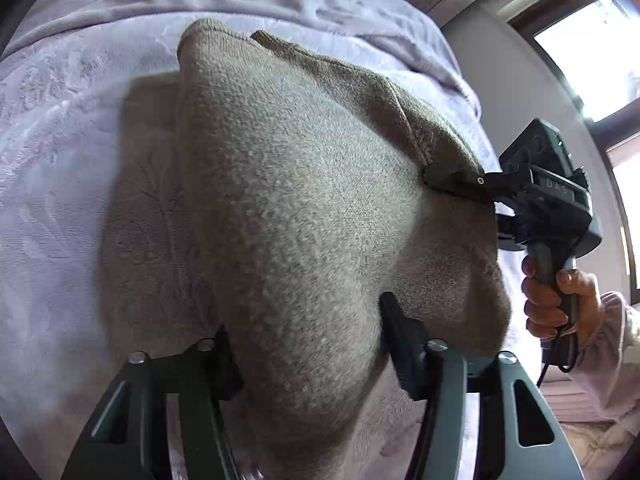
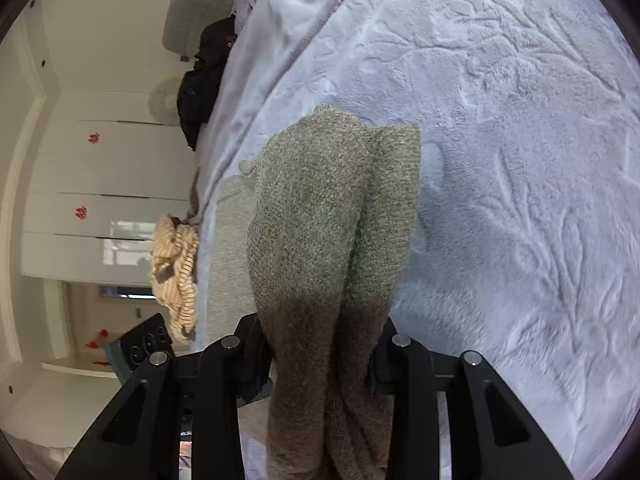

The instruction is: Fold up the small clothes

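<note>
A grey-brown knitted garment [image 1: 304,208] hangs lifted over the lilac bed cover [image 1: 60,160]. My left gripper [image 1: 308,344] is shut on its near edge, with the cloth bulging between the fingers. My right gripper [image 1: 452,180] shows at the right of the left wrist view, shut on another edge of the same garment, held by a hand. In the right wrist view the garment [image 2: 332,216] hangs folded from my right gripper [image 2: 324,352], its far end trailing toward the cover [image 2: 520,160].
A striped beige cloth [image 2: 176,272] and a dark garment [image 2: 204,76] lie at the bed's left edge. White wardrobe doors [image 2: 100,184] stand beyond it. A bright window [image 1: 588,48] is at the right in the left wrist view.
</note>
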